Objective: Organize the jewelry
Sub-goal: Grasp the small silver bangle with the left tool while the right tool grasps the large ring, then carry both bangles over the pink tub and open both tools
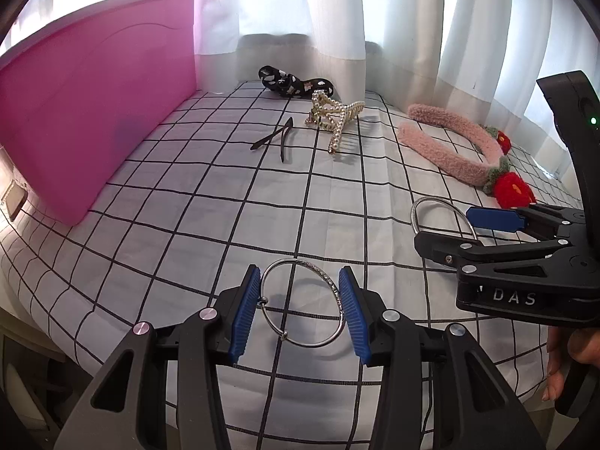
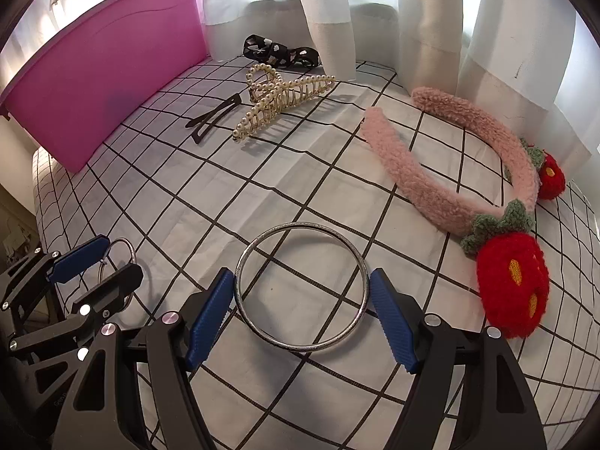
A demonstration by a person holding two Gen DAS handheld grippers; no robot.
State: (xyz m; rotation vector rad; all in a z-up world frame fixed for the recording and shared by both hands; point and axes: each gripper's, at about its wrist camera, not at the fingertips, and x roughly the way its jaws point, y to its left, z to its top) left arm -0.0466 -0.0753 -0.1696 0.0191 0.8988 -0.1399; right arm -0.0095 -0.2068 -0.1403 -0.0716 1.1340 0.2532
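Observation:
A thin silver bangle (image 1: 339, 292) with a small loop lies on the checked cloth between the blue pads of my left gripper (image 1: 303, 309). The pads touch or nearly touch its sides. It also shows in the right wrist view (image 2: 129, 249). A larger silver bangle (image 2: 247, 255) lies flat between the pads of my right gripper (image 2: 302, 318), which is open around it with small gaps. That bangle shows partly in the left wrist view (image 1: 420, 206) behind the right gripper (image 1: 446, 230). A pink bin (image 1: 93, 93) stands at the left.
On the cloth further back lie a pearl claw clip (image 2: 277, 93), a black hair clip (image 2: 213, 118), a black patterned hair tie (image 2: 279, 50) and a pink fuzzy headband (image 2: 442, 161) with red knitted flowers (image 2: 513, 285). White curtains (image 2: 431, 18) hang behind.

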